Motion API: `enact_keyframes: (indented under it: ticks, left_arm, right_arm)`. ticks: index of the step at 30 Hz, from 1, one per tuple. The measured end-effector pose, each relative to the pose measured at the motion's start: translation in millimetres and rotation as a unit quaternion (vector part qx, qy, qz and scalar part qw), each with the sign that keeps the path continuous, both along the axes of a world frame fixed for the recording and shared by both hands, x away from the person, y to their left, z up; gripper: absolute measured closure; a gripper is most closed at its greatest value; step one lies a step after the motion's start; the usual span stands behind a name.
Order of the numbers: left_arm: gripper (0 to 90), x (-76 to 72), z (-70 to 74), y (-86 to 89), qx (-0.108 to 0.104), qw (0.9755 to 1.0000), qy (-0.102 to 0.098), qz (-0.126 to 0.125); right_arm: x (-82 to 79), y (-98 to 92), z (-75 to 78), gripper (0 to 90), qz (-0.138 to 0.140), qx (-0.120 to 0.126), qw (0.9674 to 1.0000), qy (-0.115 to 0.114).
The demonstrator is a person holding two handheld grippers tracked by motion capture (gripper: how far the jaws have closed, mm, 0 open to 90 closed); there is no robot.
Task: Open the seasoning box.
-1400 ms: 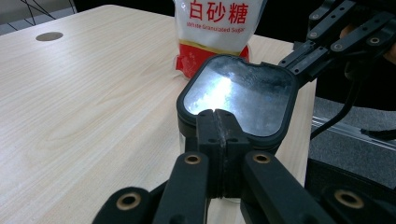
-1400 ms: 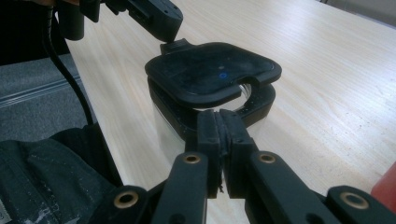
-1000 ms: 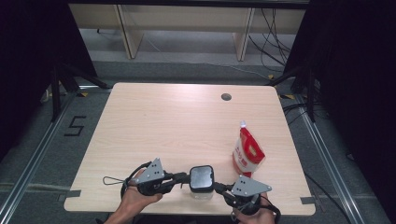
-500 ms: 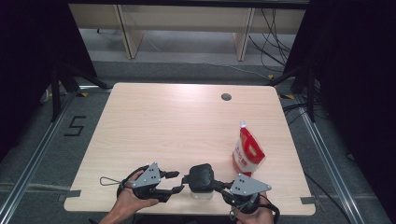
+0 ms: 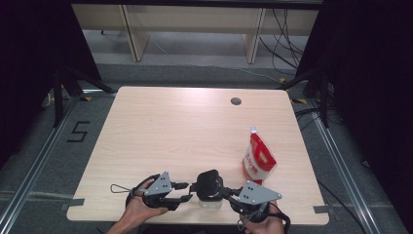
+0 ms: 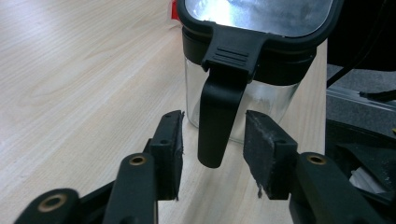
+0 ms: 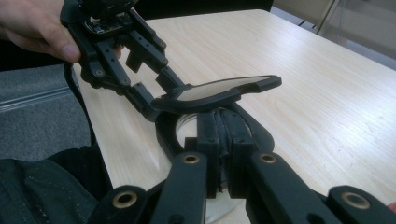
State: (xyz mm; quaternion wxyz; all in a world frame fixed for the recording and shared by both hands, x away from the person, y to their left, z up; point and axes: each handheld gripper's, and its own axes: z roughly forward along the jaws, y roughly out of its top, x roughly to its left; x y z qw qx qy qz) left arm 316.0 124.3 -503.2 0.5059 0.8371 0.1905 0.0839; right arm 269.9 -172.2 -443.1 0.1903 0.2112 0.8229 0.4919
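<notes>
A clear glass jar [image 5: 209,201] with a black lid [image 5: 208,181] stands at the table's front edge between both grippers. In the left gripper view a black latch flap [image 6: 215,121] hangs from the lid [image 6: 254,28], between the jaws of my left gripper [image 6: 212,149]. Those jaws have just been closing, but a gap shows on each side of the flap. My left gripper [image 5: 187,191] comes at the jar from the left. My right gripper [image 7: 219,140] is shut on the jar's black collar [image 7: 166,133]. Above it the windowed lid [image 7: 219,91] stands tipped up.
A red and white pouch [image 5: 258,158] stands upright to the right of the jar. A round cable hole [image 5: 236,101] sits near the far edge of the wooden table [image 5: 170,131]. The table's front edge lies just behind both hands.
The jar's lid has gone from lying flat to tipped up. My left gripper has dropped a little toward the table, and its jaws now stand apart around the latch flap.
</notes>
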Motion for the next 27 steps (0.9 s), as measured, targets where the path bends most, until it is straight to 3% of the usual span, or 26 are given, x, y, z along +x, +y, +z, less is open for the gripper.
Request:
enact_keyframes:
  ticks: [7,10,11,12,14,17,18,20,21,26,27]
  left_arm:
    - [65.1,0.4,-5.2,-4.5,0.016,0.9998,-0.001,-0.009]
    - [67.1,1.0,-5.8,-4.9,0.018,0.9998,0.002,-0.011]
    - [68.6,1.1,-5.7,-5.0,0.021,0.9998,0.001,-0.006]
    - [69.9,1.3,-5.8,-5.2,0.021,0.9998,0.000,-0.004]
    - [72.8,1.1,-5.7,-5.3,0.024,0.9997,-0.002,-0.003]
    - [73.6,0.3,-5.6,-5.3,0.027,0.9996,-0.007,-0.001]
    - [73.8,0.7,-5.0,-4.7,0.034,0.9994,-0.009,-0.003]
    - [73.9,-0.7,-5.4,-6.4,0.025,0.9997,-0.002,-0.001]
    - [73.9,-1.5,-5.1,-7.0,0.026,0.9997,-0.002,0.005]
    - [74.0,-1.7,-4.1,-6.9,0.035,0.9993,-0.007,0.005]
    - [74.0,-2.1,-3.8,-7.2,0.036,0.9993,-0.007,0.008]
  right_arm:
    - [-0.6,4.6,4.6,87.5,-0.004,0.004,1.0000,-0.002]
    - [0.7,6.0,6.0,87.5,0.004,0.002,0.9999,-0.010]
    - [2.0,6.1,7.3,87.5,0.007,-0.004,0.9997,-0.023]
    - [0.7,7.9,7.2,87.6,0.005,0.004,0.9999,-0.011]
    - [0.7,9.1,8.7,87.5,0.006,0.003,0.9999,-0.013]
    - [0.0,11.2,10.2,87.5,0.004,0.005,0.9999,-0.009]
    - [0.6,12.7,10.3,87.6,0.009,0.006,0.9998,-0.015]
    - [1.8,14.1,11.8,87.6,0.015,0.003,0.9994,-0.030]
    - [-0.2,16.5,13.1,87.5,0.014,0.005,0.9998,-0.016]
    - [-0.2,21.2,16.0,87.4,0.021,0.005,0.9996,-0.019]
    - [1.2,23.0,17.5,87.3,0.024,0.001,0.9992,-0.033]
